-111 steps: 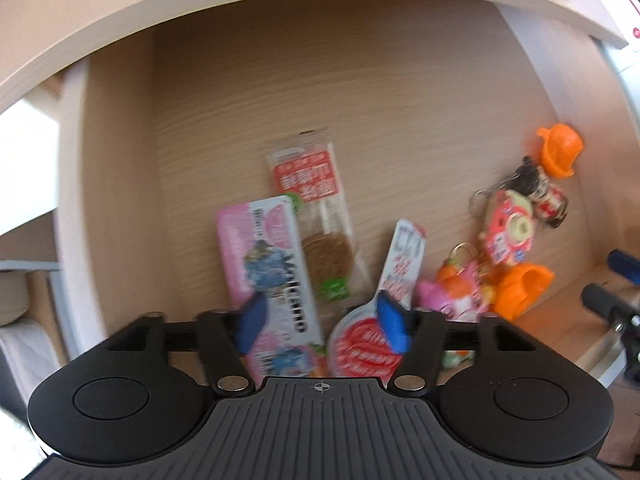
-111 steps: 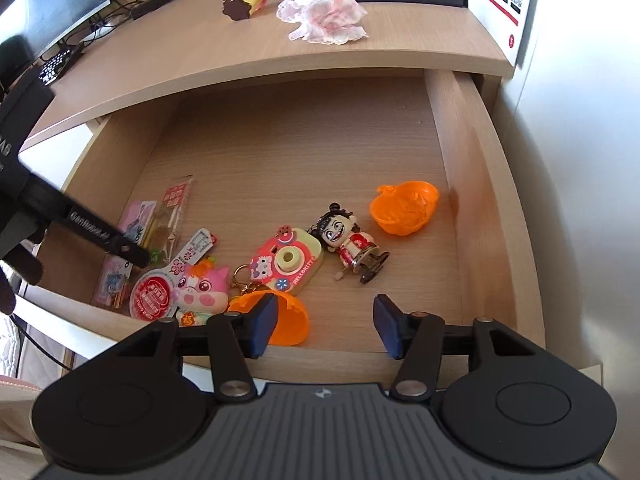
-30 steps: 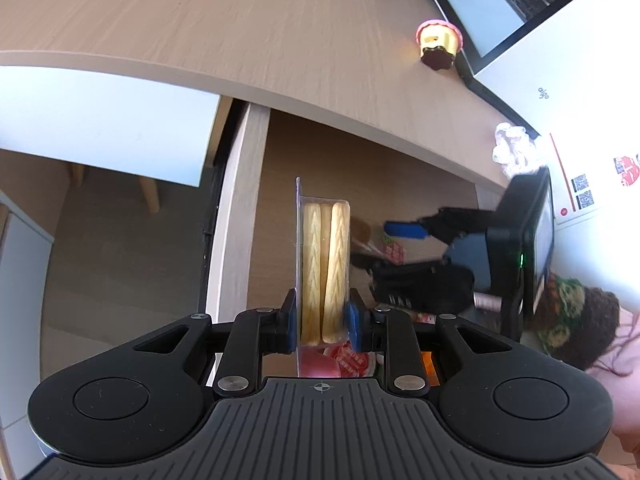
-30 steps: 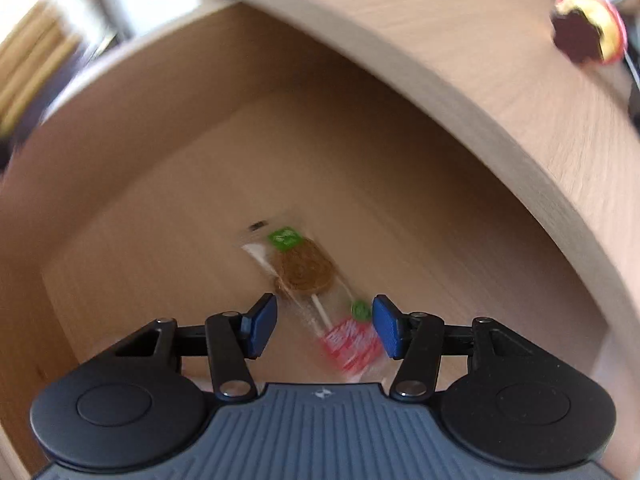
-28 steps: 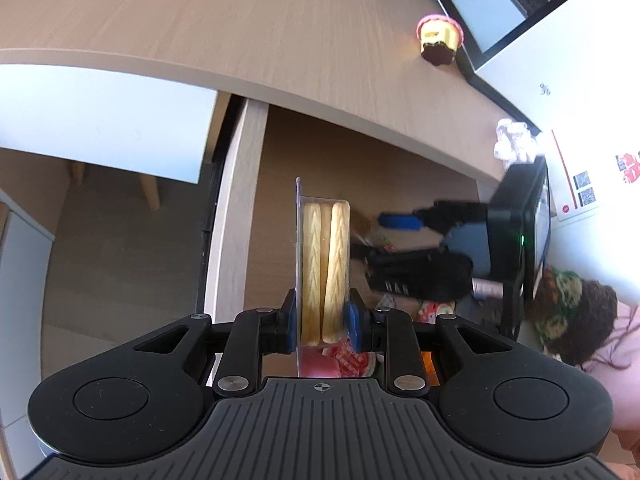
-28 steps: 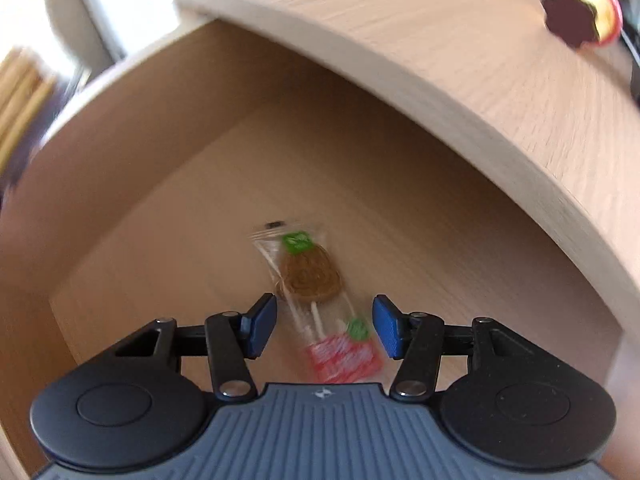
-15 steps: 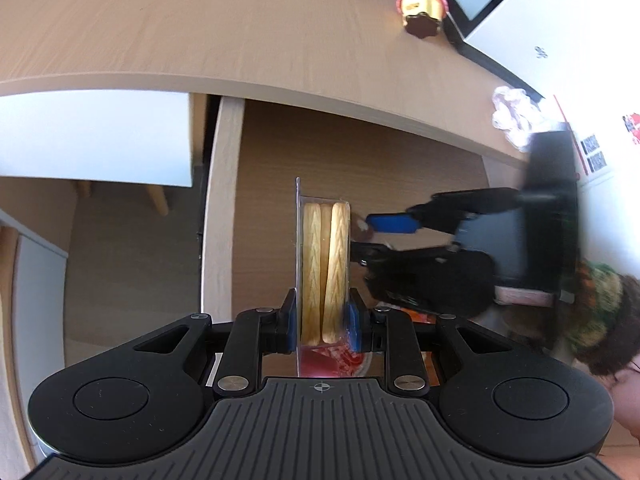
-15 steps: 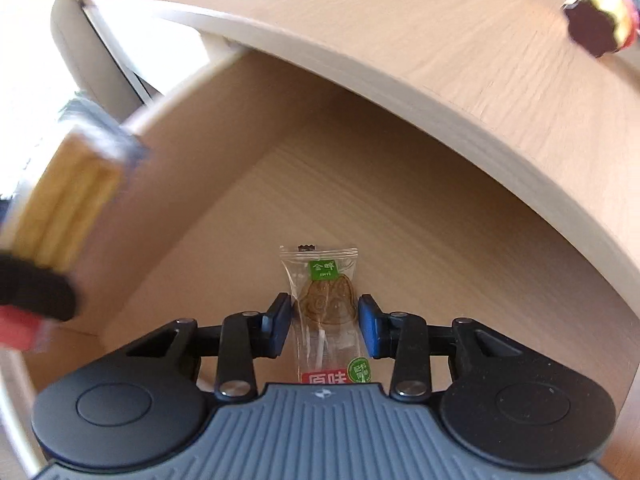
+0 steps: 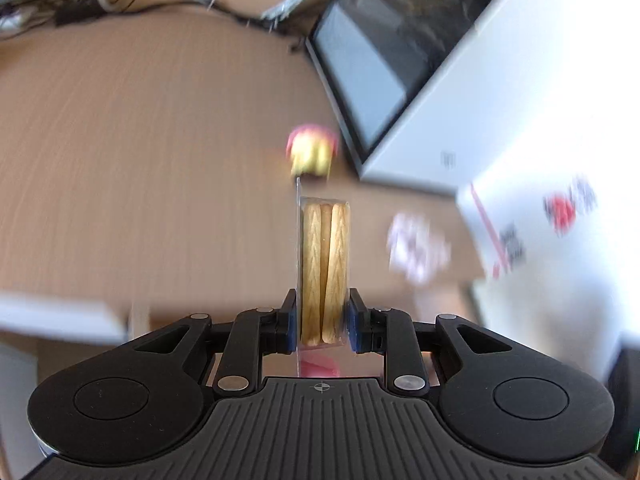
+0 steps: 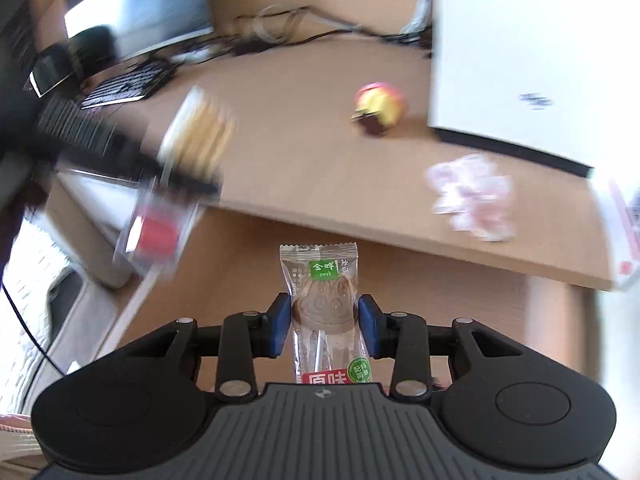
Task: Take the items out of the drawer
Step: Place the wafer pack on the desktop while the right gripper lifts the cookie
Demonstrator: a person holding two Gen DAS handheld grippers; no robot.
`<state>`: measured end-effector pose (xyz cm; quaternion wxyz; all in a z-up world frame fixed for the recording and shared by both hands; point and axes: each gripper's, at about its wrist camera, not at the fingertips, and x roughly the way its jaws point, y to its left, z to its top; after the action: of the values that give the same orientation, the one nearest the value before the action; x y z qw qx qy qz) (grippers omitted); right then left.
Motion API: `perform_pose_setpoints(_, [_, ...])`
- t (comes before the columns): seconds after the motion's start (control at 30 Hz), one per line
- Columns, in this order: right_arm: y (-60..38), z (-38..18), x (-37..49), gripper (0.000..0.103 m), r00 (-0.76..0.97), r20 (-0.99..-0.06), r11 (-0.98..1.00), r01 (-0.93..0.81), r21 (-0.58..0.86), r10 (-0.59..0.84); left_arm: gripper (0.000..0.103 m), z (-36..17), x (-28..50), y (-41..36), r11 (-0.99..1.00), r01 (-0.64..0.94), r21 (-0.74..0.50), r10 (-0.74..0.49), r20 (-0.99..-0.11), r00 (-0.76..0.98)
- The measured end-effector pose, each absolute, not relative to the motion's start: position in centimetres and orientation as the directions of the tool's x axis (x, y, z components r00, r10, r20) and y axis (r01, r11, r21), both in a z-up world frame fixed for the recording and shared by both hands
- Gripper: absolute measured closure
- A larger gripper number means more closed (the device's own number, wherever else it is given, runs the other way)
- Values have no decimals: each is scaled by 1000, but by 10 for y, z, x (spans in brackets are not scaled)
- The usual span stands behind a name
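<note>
My left gripper [image 9: 323, 322] is shut on a clear pack of biscuits [image 9: 323, 268], held upright above the wooden desk top [image 9: 140, 184]. In the right wrist view the same biscuit pack [image 10: 196, 136] shows blurred at the left, over the desk edge. My right gripper [image 10: 324, 326] is shut on a clear-wrapped brown lollipop [image 10: 322, 304] with a green label, lifted above the open drawer [image 10: 440, 300]. Most of the drawer's inside is hidden behind the gripper body.
On the desk stand a red-and-yellow cupcake toy [image 10: 378, 108], a crumpled pink-white wrapper [image 10: 472, 196] and a large white box [image 10: 532, 52]. A monitor [image 10: 136, 12], keyboard [image 10: 124, 84] and cables [image 10: 280, 32] lie at the back.
Both grippers rose from the drawer toward the desk top. The right gripper closed on the lollipop and lifted it; the left kept hold of the biscuit pack.
</note>
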<state>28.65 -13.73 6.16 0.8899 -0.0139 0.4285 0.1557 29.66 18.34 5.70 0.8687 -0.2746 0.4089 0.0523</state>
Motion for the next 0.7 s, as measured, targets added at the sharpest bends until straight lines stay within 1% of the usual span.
perform_pose_setpoints(0.1, [-162,75,285,67,614,-759,967,-241,79,216,77,48,346,201,819,-340,-463,-124,-721,682])
perform_pose_setpoints(0.2, [-192,83,270,67,634,-750,978,-193,83,189,76,19,385,213,795,-400,-456,-101,-750,654])
perform_pose_setpoints(0.3, [-211,95,270,67,647,-739,981,-164,106,188,75,-10,405,214,810,-429,-400,-59,-784,618])
perform_pose_setpoints(0.33, [-214,97,273,67,653,-735,982,-153,110,184,74,-13,409,214,819,-422,-389,-40,-772,634])
perform_pose_setpoints(0.43, [-226,104,280,67,673,-725,989,-114,97,149,75,-13,416,213,843,-415,-342,6,-766,643])
perform_pose_setpoints(0.53, [-237,111,293,67,704,-703,995,-76,70,103,74,-3,409,216,842,-418,-340,42,-732,680])
perform_pose_setpoints(0.63, [-243,117,312,67,736,-675,999,-50,9,43,74,9,391,221,846,-424,-324,85,-702,707])
perform_pose_setpoints(0.7, [-245,118,331,67,752,-659,998,-42,-37,8,74,15,377,223,840,-428,-333,89,-694,715])
